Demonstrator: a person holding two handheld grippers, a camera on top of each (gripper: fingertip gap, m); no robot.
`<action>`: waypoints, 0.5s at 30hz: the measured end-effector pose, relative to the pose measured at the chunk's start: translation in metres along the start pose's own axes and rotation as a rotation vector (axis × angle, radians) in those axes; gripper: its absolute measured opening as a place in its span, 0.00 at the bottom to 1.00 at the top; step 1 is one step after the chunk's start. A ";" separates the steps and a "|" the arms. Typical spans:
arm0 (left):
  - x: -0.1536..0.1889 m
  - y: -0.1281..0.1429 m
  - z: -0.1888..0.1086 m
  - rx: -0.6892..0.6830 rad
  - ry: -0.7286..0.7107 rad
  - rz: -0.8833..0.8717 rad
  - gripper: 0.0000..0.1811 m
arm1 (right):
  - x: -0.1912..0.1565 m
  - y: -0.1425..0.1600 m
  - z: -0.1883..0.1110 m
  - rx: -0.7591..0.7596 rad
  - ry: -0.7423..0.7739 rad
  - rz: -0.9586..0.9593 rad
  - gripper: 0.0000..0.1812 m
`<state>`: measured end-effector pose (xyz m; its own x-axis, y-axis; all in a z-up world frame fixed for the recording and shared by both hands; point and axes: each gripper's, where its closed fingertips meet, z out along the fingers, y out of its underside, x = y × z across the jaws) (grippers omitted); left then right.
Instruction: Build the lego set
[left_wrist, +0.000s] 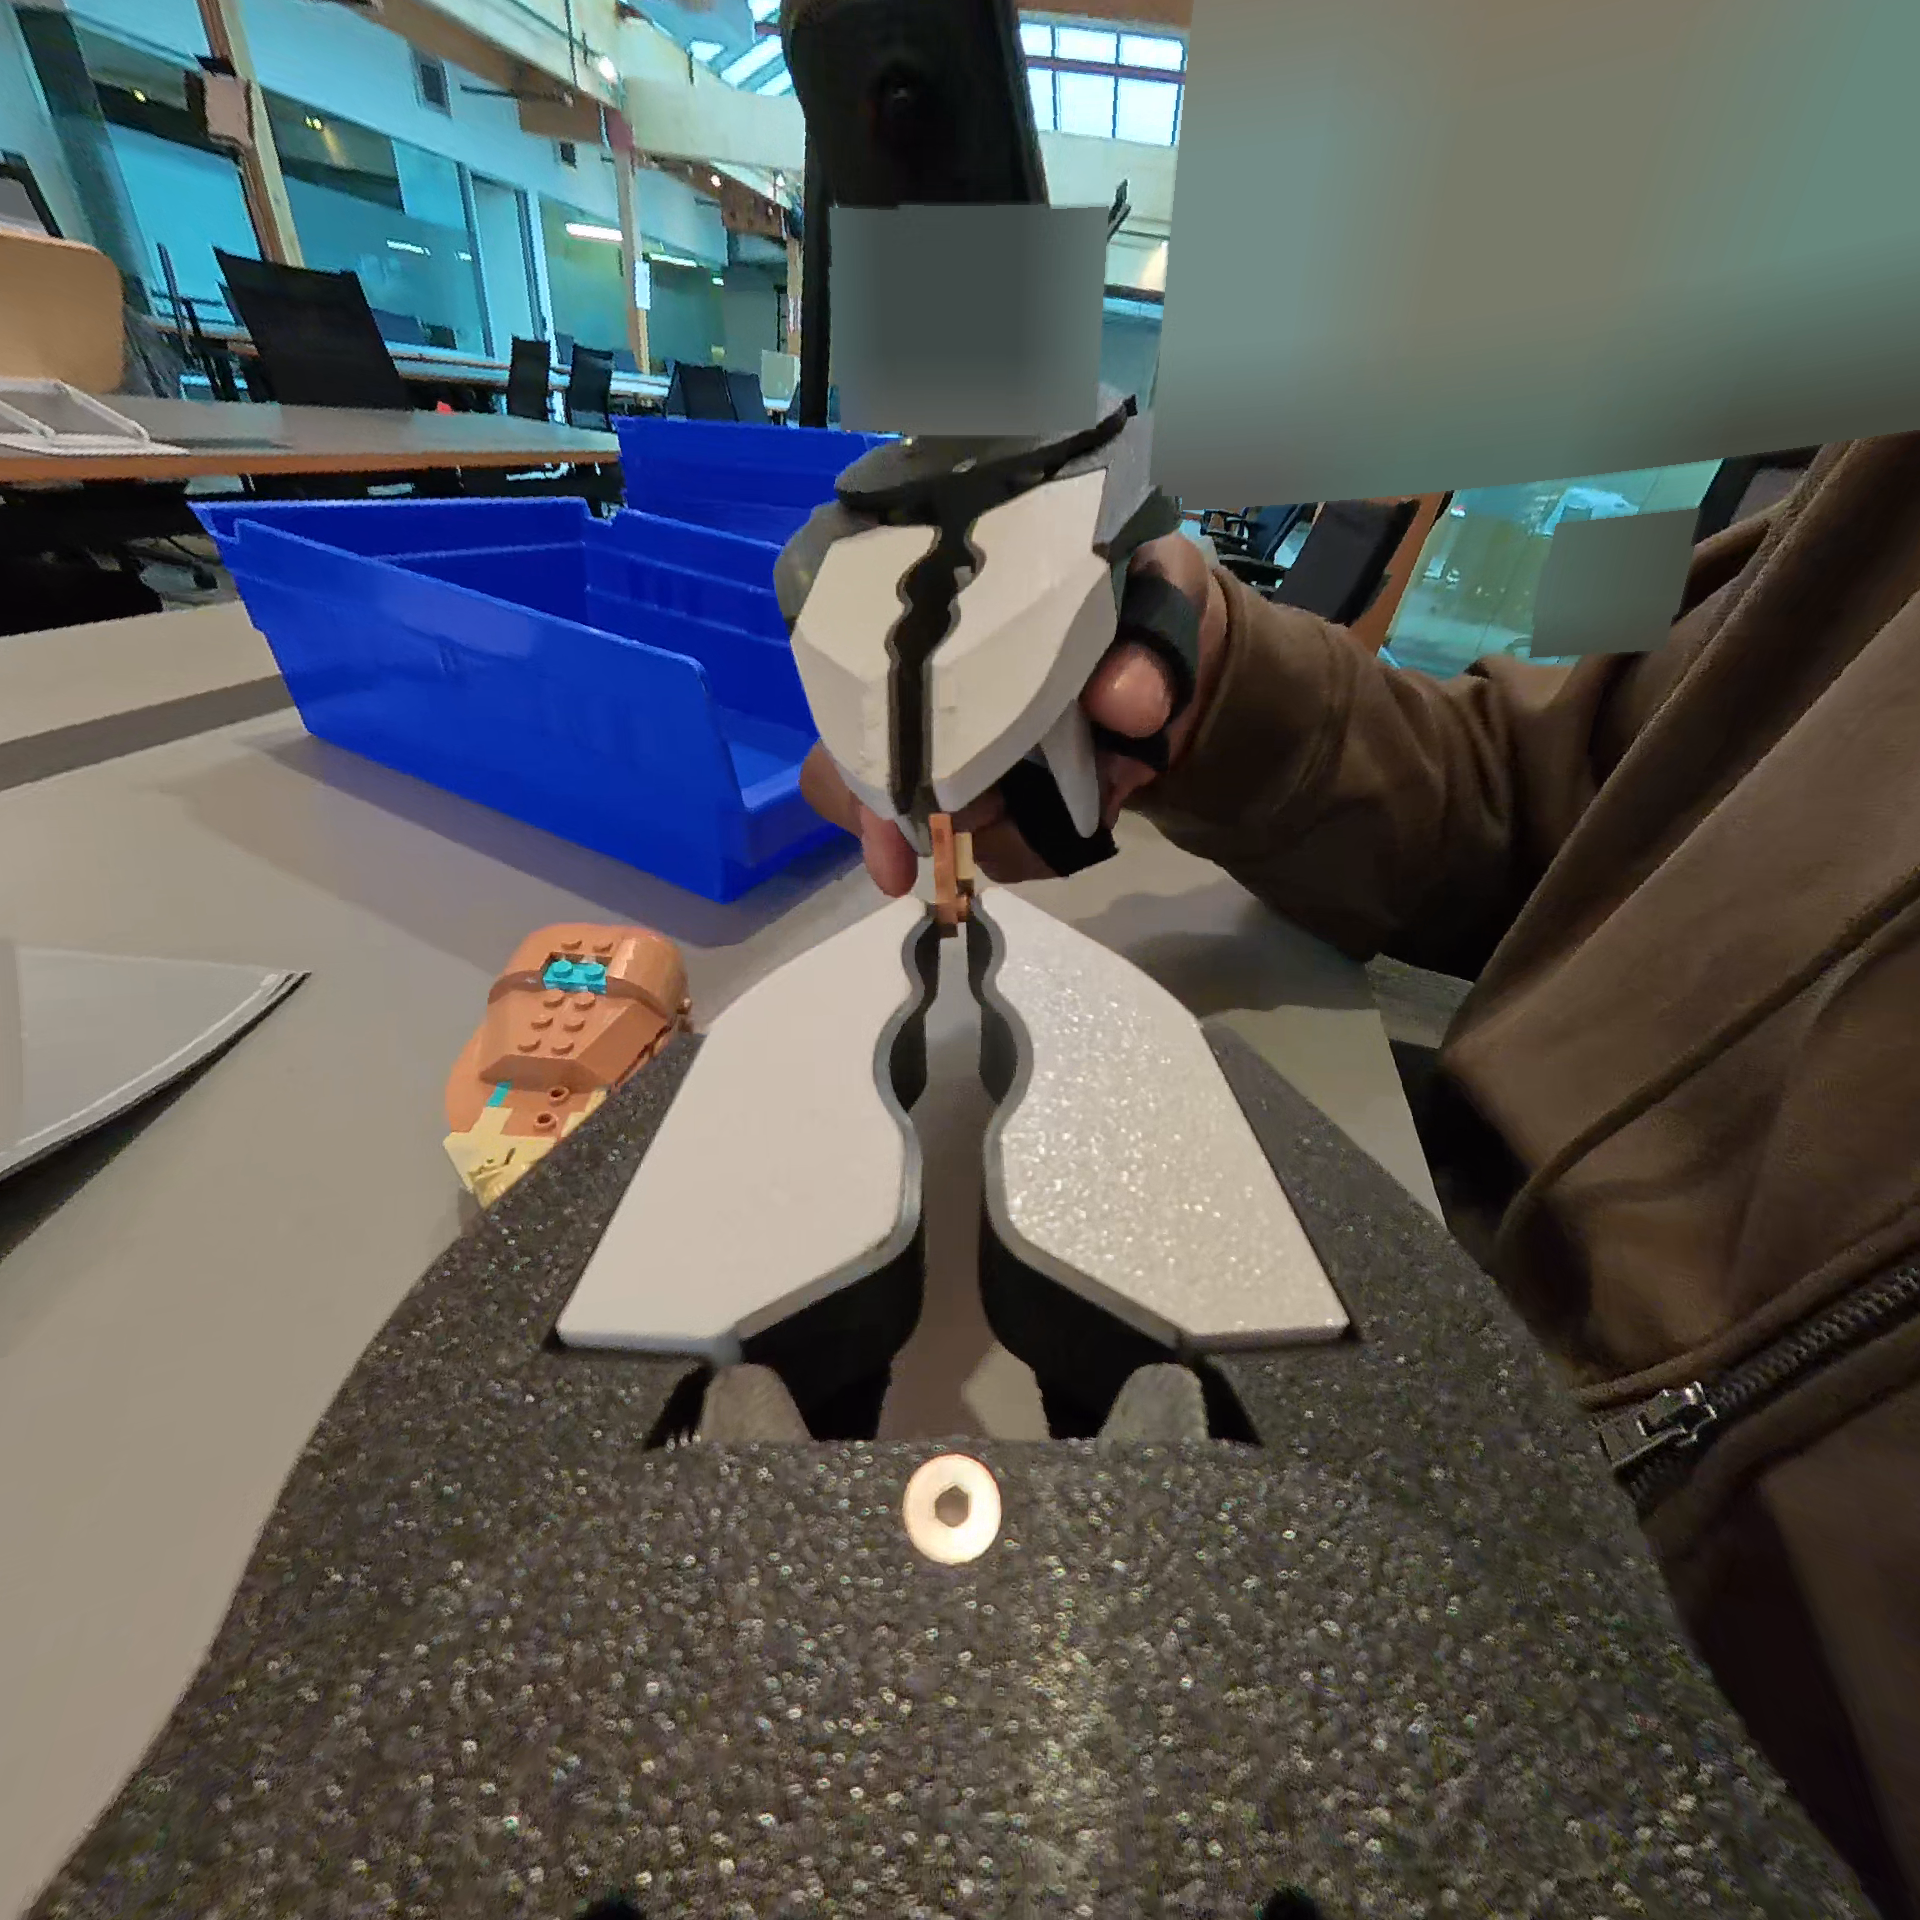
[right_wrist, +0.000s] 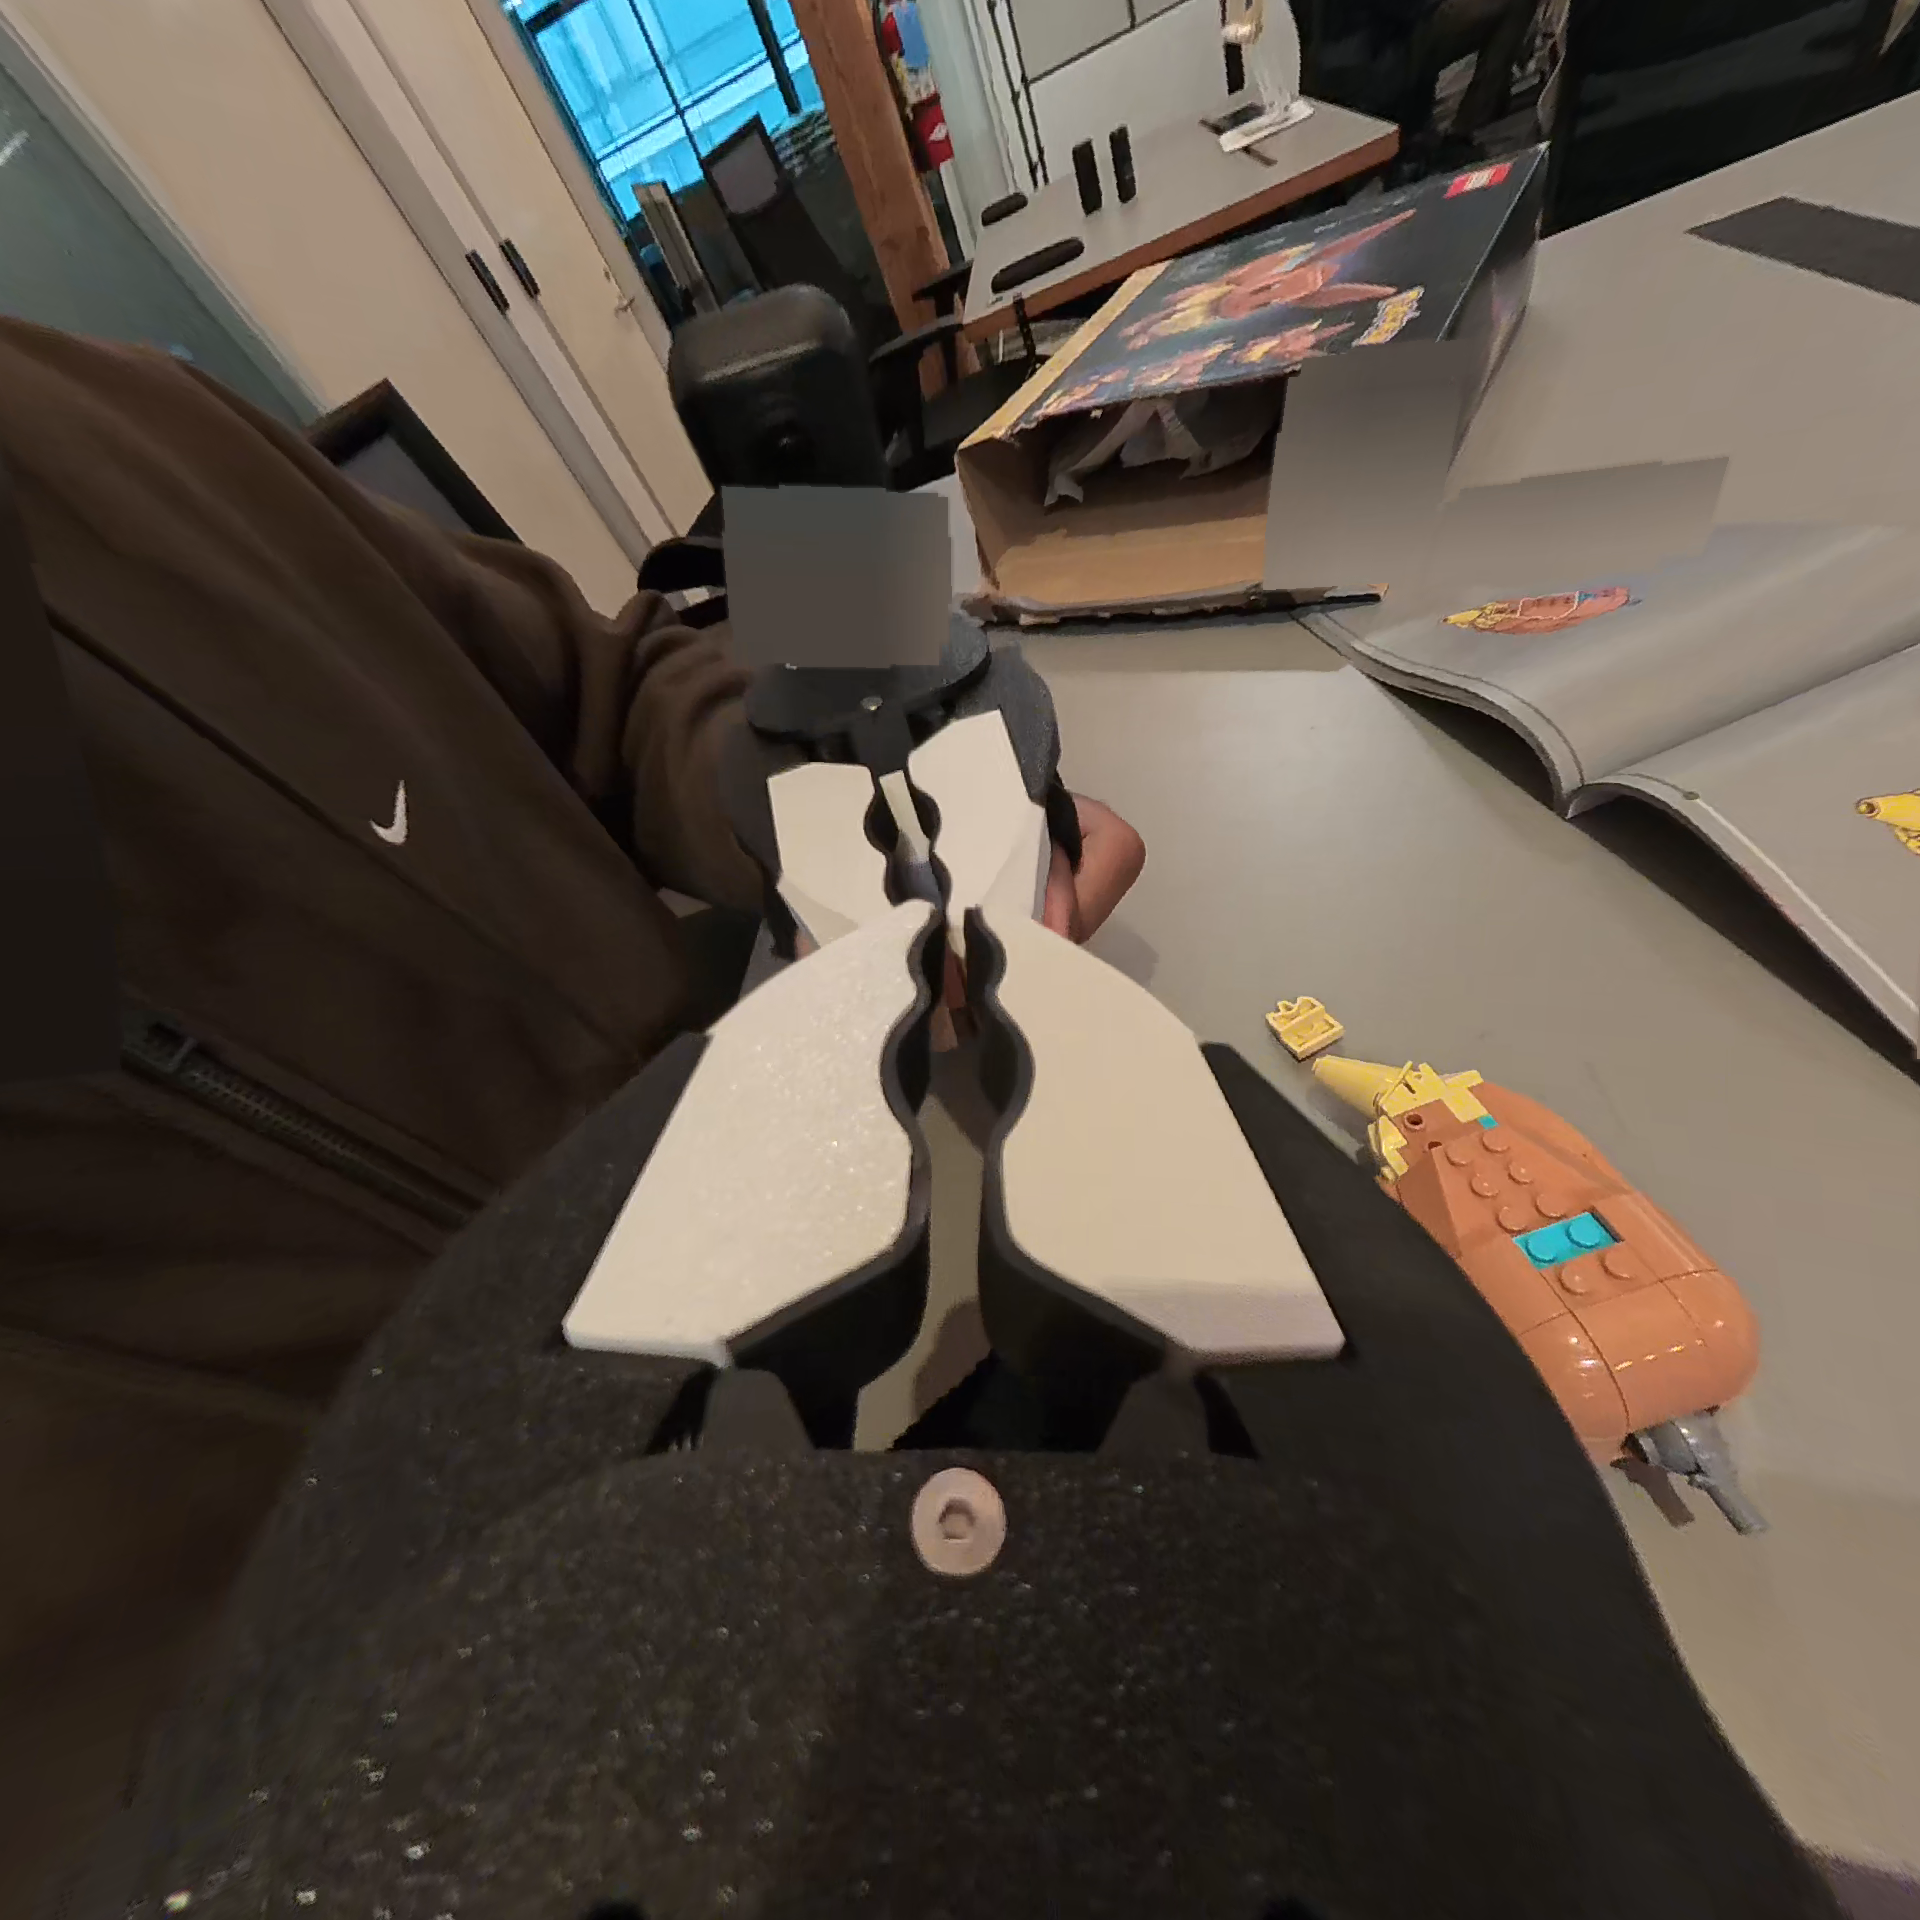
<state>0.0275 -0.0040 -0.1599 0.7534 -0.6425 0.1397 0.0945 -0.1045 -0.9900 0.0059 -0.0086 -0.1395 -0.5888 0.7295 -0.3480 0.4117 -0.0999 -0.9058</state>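
Observation:
A small orange-brown and tan lego piece (left_wrist: 950, 871) hangs in the air between my two grippers, which meet tip to tip. My left gripper (left_wrist: 948, 920) is shut on its lower end. My right gripper (left_wrist: 925, 823) comes from the far side and is shut on its upper end. In the right wrist view my right gripper (right_wrist: 951, 935) pinches the brown piece (right_wrist: 951, 1003), with my left gripper (right_wrist: 928, 902) facing it just behind. The orange lego body (left_wrist: 566, 1029) with a teal plate lies on the grey table to the left; it also shows in the right wrist view (right_wrist: 1558, 1247).
Blue plastic bins (left_wrist: 499, 644) stand behind the grippers. A small yellow lego piece (right_wrist: 1304, 1027) lies by the body's pointed tan end. An opened lego box (right_wrist: 1247, 416) and an open instruction booklet (right_wrist: 1714, 748) lie farther off. A person's brown sleeve (left_wrist: 1455, 779) is close on one side. Left and right tips are no more than a few centimetres apart.

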 end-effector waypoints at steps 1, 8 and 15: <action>0.000 0.001 0.000 -0.007 0.002 -0.008 0.02 | -0.001 0.001 0.000 -0.010 -0.005 -0.005 0.02; 0.004 0.011 0.003 -0.076 0.035 -0.037 0.02 | -0.002 0.012 0.001 -0.070 -0.022 -0.023 0.01; 0.006 0.016 0.004 -0.113 0.048 -0.041 0.03 | -0.002 0.017 -0.002 -0.100 -0.024 -0.035 0.02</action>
<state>0.0363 -0.0069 -0.1749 0.7182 -0.6713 0.1830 0.0482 -0.2143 -0.9756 0.0154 -0.0108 -0.1537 -0.6202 0.7145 -0.3239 0.4573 -0.0062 -0.8893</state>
